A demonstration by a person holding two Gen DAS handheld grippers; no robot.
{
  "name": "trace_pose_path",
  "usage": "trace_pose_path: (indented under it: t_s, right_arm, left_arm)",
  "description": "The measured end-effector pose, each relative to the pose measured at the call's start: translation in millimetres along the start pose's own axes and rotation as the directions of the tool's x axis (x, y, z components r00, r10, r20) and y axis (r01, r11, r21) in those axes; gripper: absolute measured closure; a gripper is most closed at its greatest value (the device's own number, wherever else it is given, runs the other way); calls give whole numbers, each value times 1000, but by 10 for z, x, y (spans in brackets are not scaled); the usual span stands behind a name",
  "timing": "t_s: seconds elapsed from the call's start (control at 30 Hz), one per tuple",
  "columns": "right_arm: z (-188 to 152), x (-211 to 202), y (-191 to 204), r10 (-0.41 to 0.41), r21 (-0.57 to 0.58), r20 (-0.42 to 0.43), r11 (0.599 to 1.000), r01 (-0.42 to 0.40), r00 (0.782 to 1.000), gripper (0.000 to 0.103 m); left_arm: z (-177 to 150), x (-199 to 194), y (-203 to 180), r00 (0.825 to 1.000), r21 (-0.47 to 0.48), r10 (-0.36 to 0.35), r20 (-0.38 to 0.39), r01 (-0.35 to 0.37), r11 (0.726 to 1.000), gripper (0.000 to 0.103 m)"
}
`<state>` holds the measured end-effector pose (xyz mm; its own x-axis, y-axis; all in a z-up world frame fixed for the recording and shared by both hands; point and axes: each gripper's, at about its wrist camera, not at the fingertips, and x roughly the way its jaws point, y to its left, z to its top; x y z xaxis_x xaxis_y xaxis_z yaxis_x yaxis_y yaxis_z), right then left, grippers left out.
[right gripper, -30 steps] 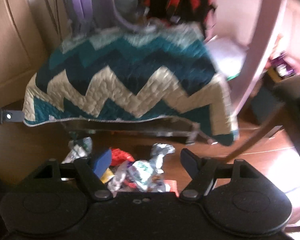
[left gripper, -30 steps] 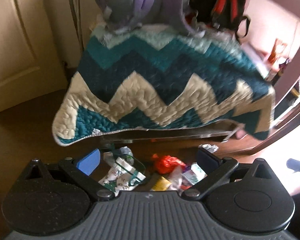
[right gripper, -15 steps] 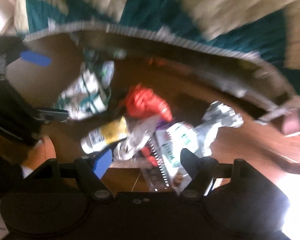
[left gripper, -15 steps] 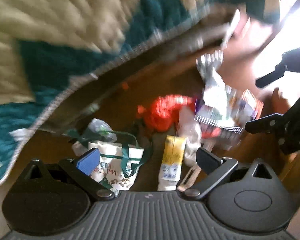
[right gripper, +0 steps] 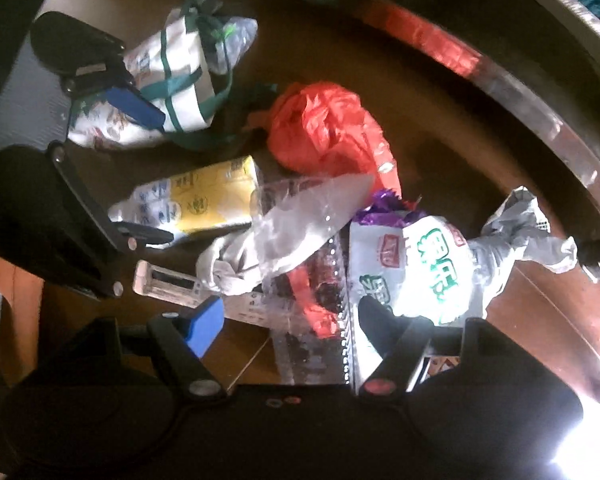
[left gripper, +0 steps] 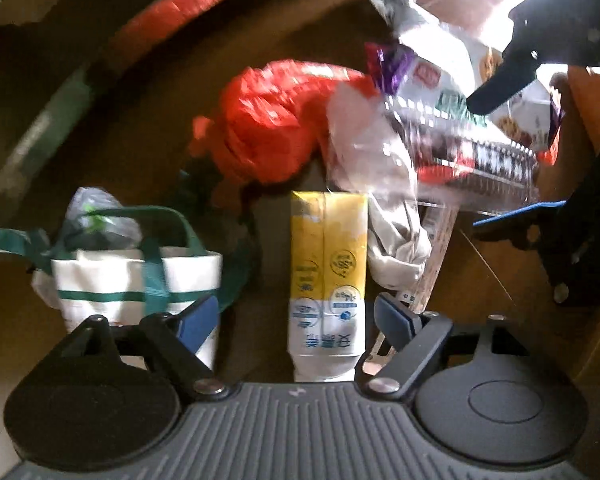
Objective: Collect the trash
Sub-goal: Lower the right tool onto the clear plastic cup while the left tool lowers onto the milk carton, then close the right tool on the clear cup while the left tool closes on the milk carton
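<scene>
The left gripper (left gripper: pixel 296 316), jaws closing, straddles the yellow-and-white carton (left gripper: pixel 326 276) untouched; likely light, crushable, so grip mid-body. At two o'clock, slippery wrappers (left gripper: pixel 452 120). The right gripper (right gripper: pixel 288 316) stands open, empty.

Both fisheye views were dim and warm-toned, the brown floor (left gripper: pixel 148 128) mostly in shadow. Hard daylight flared from the far right in the left view and the near right corner in the right. Edges curved strongly; the far rim was smeared with motion blur.
</scene>
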<state>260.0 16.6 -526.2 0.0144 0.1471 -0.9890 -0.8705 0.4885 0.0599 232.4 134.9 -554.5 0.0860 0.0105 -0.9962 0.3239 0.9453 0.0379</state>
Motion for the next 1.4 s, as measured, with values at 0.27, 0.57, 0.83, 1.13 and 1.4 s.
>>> trace_pose_path:
  t_s: [0.27,0.57,0.83,1.13,1.4]
  right_arm:
    - [-12,138,111,-60,-74,18,995,61,998,33]
    - [7,126,109,-102,-77,2,992,102,995,63]
    - [33,-415,104,-85,19,-17,996,86,996,63]
    - [-34,-1475,-78,-150,262,28,955,137,988,63]
    - [-272,-2697,-262,-170,430,171,899,82,970,64]
  left_arm:
    - [14,221,-140,1000,55,-1,-13,2,998,49]
    - [10,158,-135,1000,55,-14,-17,15,998,59]
    - [65,-271,-50,999,72,-36,-30,38,997,59]
    - [185,-1082,66,998,-52,-59,4,59,997,60]
    - [299,-2356,120,986,-251,-77,146,112,961,60]
